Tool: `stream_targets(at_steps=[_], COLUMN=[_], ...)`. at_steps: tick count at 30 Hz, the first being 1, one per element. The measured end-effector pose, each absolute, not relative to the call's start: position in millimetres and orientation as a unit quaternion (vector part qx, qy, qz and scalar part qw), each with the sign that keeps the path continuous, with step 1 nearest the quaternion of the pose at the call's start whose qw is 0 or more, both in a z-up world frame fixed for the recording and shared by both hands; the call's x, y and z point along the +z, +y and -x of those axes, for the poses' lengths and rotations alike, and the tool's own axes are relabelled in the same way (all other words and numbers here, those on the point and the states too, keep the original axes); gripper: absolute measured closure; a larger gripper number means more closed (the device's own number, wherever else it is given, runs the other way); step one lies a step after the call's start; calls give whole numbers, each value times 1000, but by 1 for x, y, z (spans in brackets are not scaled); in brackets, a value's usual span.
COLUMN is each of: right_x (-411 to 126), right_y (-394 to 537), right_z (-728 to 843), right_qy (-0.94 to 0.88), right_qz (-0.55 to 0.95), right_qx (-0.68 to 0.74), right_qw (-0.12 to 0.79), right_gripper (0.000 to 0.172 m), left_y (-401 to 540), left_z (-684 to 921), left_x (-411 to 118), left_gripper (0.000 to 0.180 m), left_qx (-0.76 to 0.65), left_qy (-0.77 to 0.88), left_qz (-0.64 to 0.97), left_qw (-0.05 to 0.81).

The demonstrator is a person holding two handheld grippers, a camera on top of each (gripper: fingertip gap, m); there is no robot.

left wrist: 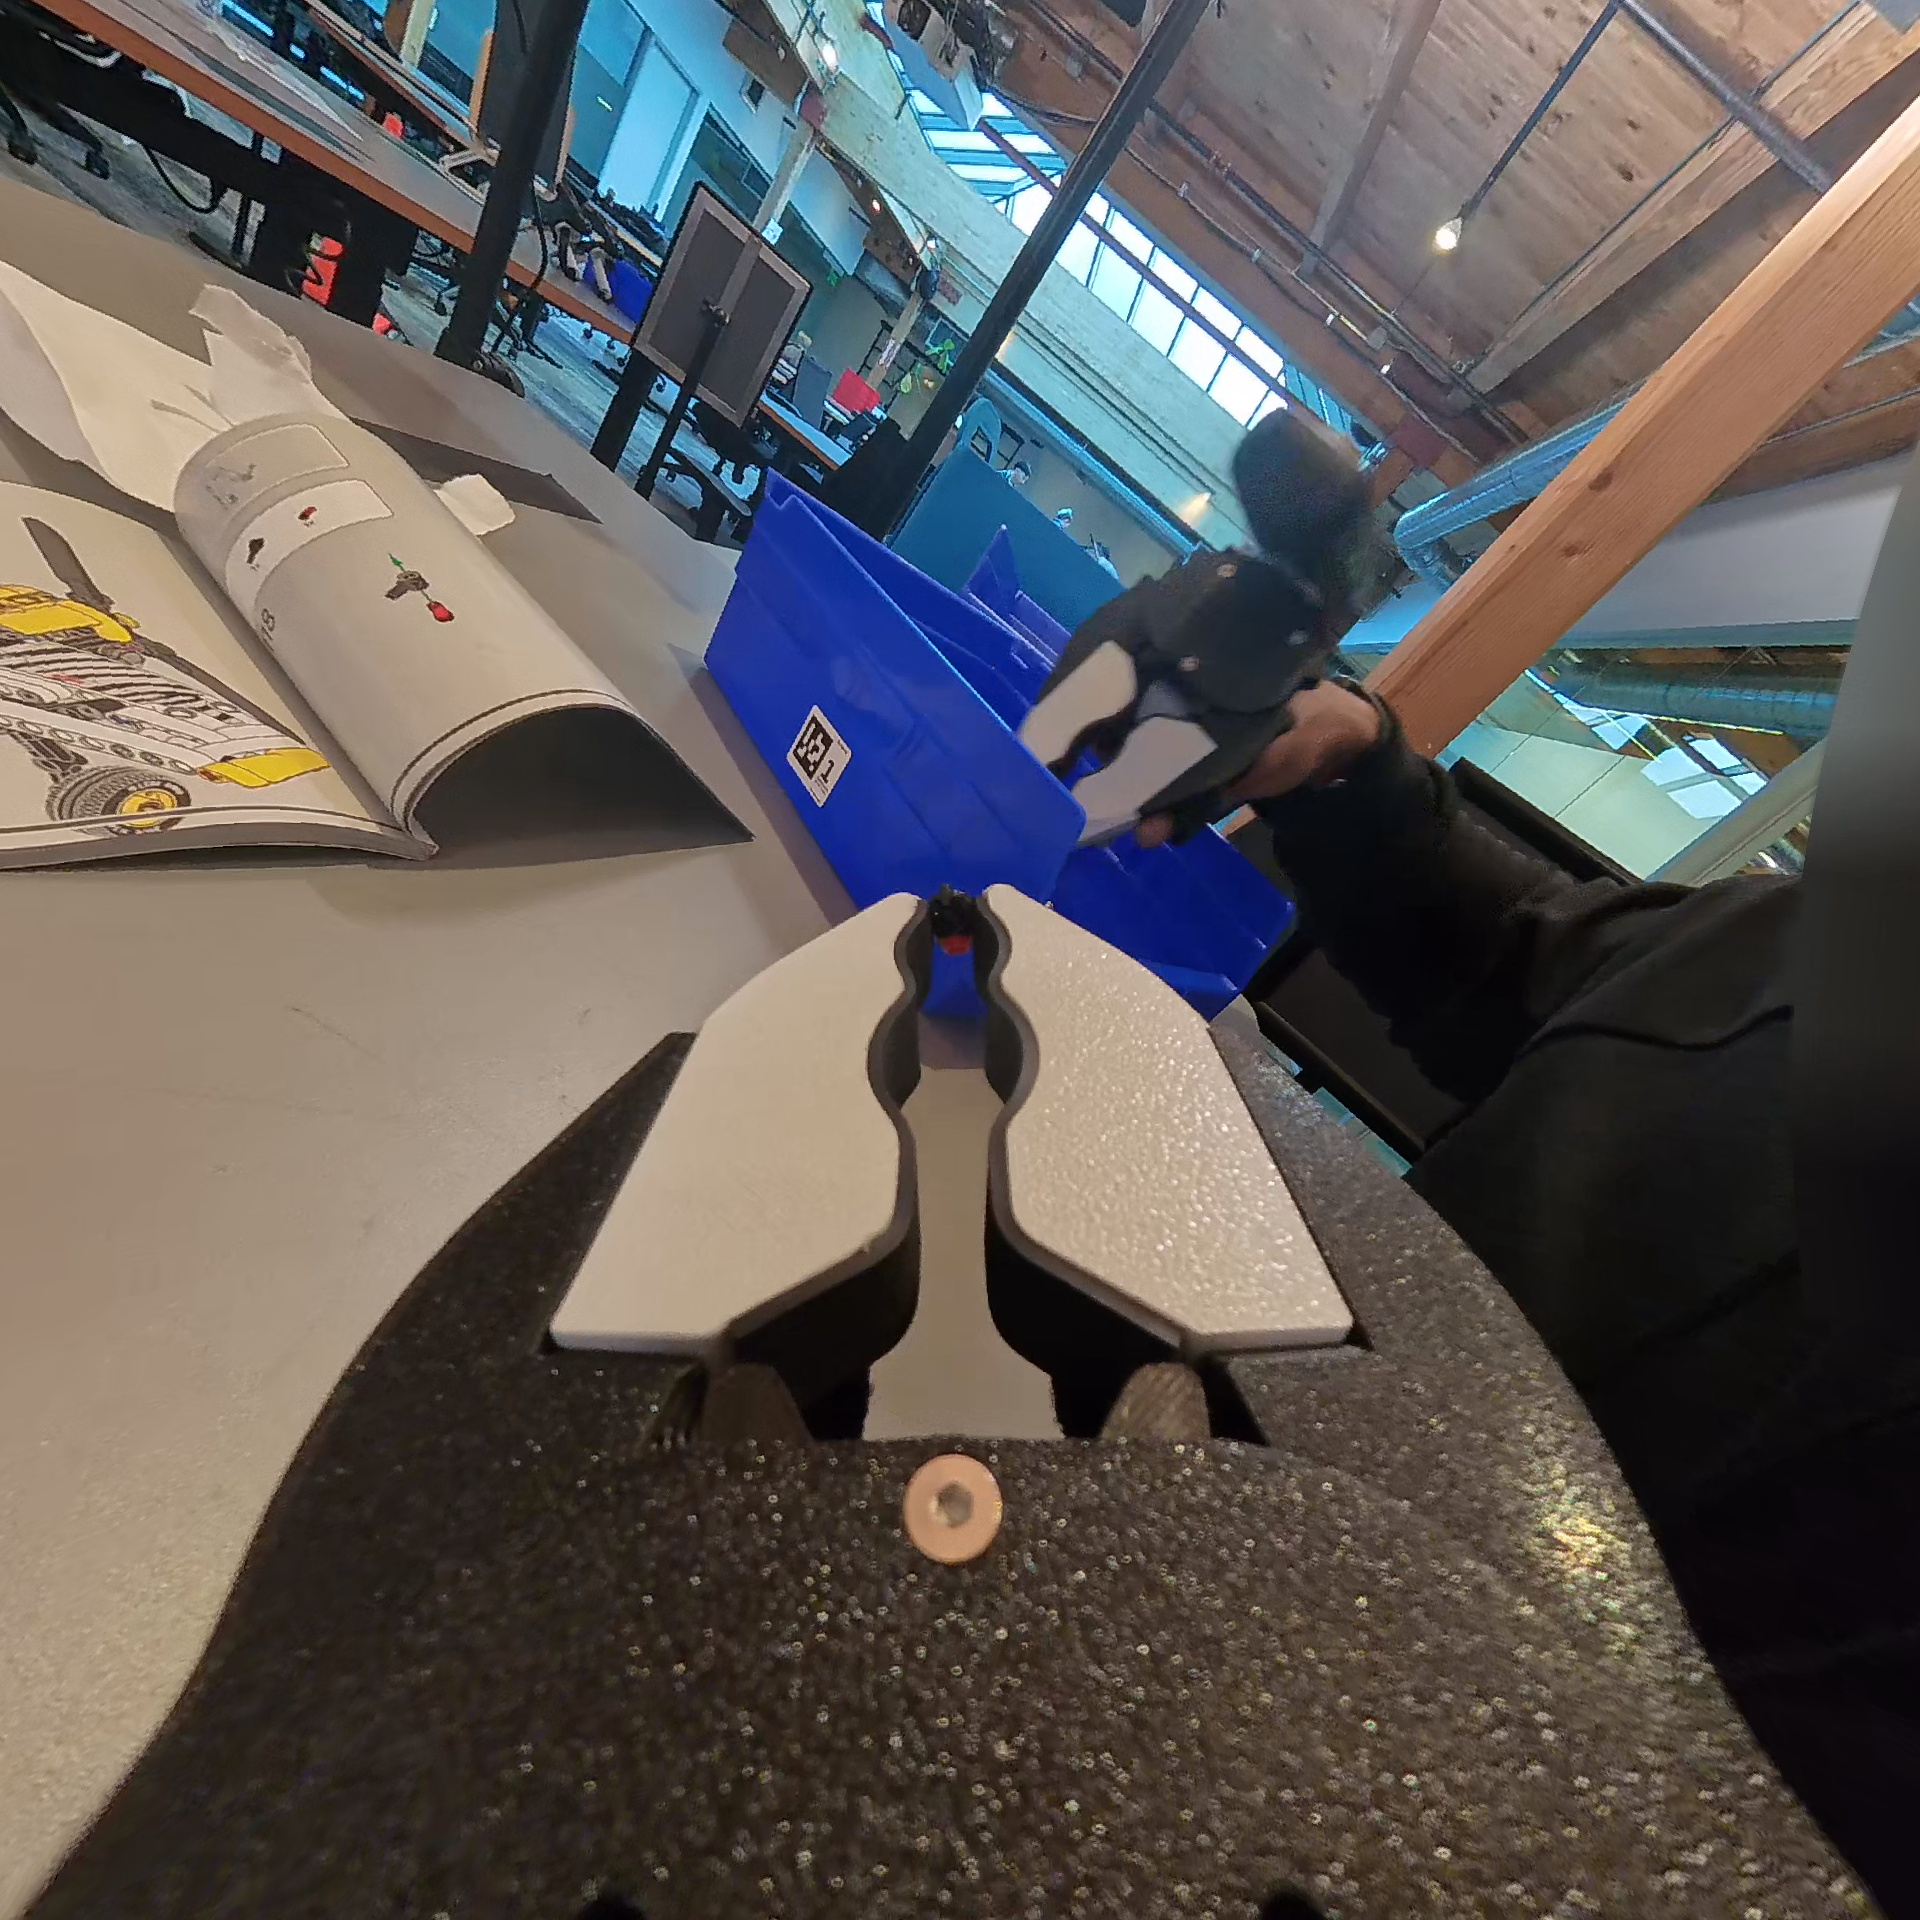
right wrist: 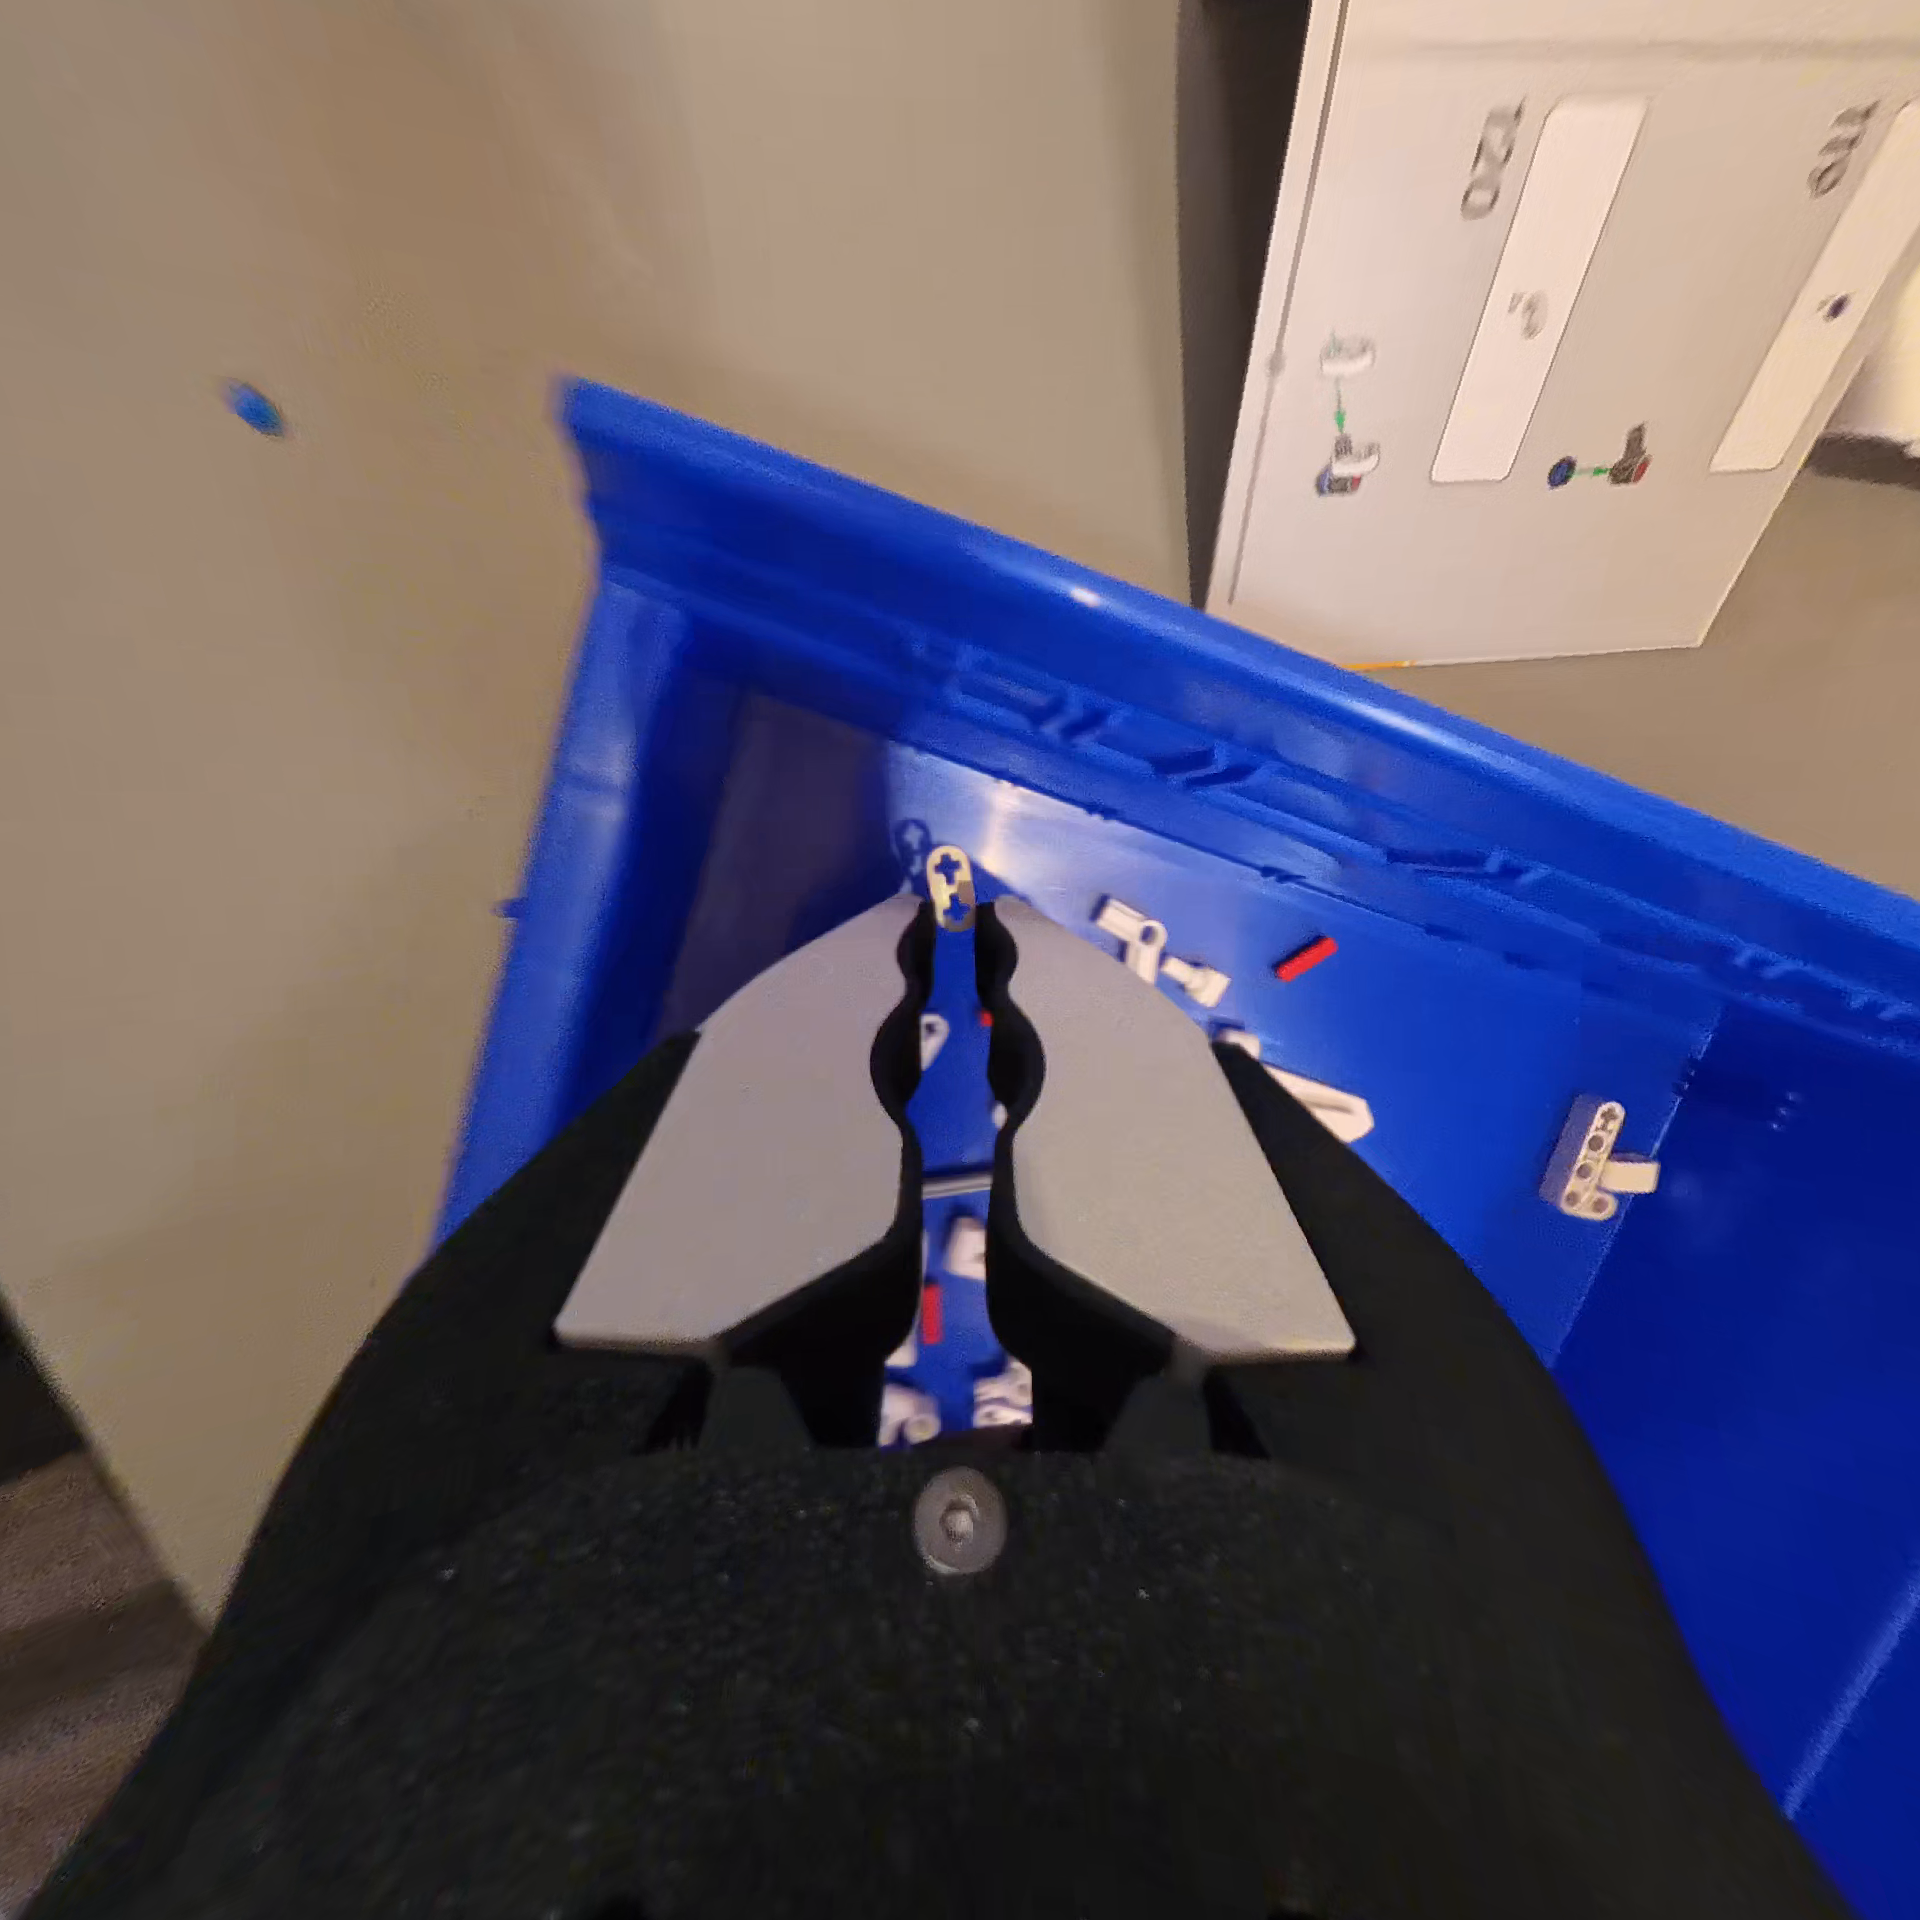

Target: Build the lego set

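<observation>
Two grippers (left wrist: 953,914) (right wrist: 956,914) with grainy black bodies, flat grey wavy-edged fingers (left wrist: 790,1122), one silver screw (left wrist: 952,1507) at each base; black sleeve (left wrist: 1558,1039) on the arm.

Small black and red piece (left wrist: 953,925): pinched at the left gripper (left wrist: 954,914) tips, too small to identify.
Blue bin (right wrist: 1143,644): right and lower parts cut off by the picture's edge; rim blurred.
Loose parts (right wrist: 1164,956) in bin: many hidden behind the right gripper (right wrist: 953,906).
Open booklet (left wrist: 312,665): left page cut off.
Blue speck (right wrist: 255,407) on tabletop: blurred, unidentifiable.
</observation>
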State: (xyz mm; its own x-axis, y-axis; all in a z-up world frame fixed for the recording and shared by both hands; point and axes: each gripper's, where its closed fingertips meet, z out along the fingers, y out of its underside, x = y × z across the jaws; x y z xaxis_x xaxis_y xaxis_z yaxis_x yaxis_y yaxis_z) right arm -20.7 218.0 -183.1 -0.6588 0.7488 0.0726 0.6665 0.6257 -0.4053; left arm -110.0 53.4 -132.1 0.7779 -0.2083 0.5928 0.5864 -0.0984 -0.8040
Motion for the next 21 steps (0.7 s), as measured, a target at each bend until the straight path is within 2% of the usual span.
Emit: stream_targets(at_steps=[6, 12, 16, 21], right_x=[-155, -202, -227, -235], right_y=[139, 110, 96, 96], right_z=[-7, -14, -23, -23], right_qy=[-870, -906, -921, -921], right_qz=[396, 361, 342, 344], right_qx=[283, 190, 159, 148], right_qw=[74, 112, 97, 104], right_gripper=[165, 165, 164, 164], left_y=[54, 54, 54, 54], left_z=[109, 109, 109, 108], left_x=[-133, -133, -133, -133], left_gripper=[173, 173, 173, 173], left_qx=[-301, -294, -292, -291], left_qy=[-137, -136, -136, -133], left_qz=[679, 681, 681, 682], left_qw=[655, 657, 658, 657])
